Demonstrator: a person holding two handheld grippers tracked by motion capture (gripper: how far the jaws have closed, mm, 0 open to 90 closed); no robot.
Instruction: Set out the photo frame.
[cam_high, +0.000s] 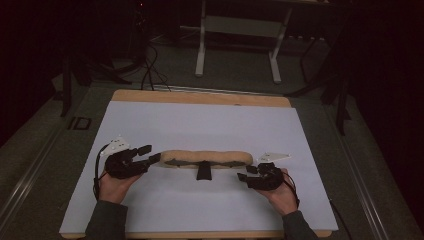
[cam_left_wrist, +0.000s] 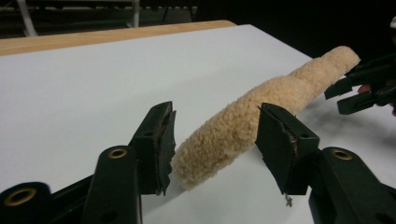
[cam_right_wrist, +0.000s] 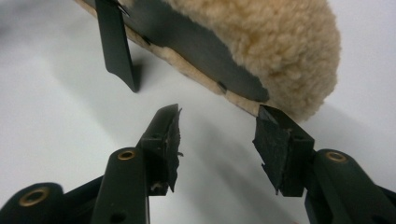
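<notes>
The object in hand is a long fleece strap pad (cam_high: 206, 158) with a dark backing and a black strap tab (cam_high: 204, 172) projecting from its middle. It lies flat on the white sheet (cam_high: 200, 125) covering the counter (cam_high: 200, 97), running left to right between the two hands.

Left claw (cam_high: 154, 157): jaws apart, straddling the left end of the pad. In the left gripper view the fleece end (cam_left_wrist: 210, 154) sits between the two pads; the left-hand pad (cam_left_wrist: 161, 144) appears to touch the fleece at most lightly, and the other stands just beside it. No firm clamp is evident.

Right claw (cam_high: 243, 176): jaws apart, positioned just beside the right end of the pad, on the person's side. In the right gripper view the pad end (cam_right_wrist: 280, 51) lies ahead of the jaws, with bare sheet in the gap between them.

Status, as judged from the layout: both claws are positioned at opposite ends, so the approach appears complete. Neither end is gripped, and the pad has not been lifted off the counter. Remaining: close both claws on the ends, then lift or reshape the pad.
</notes>
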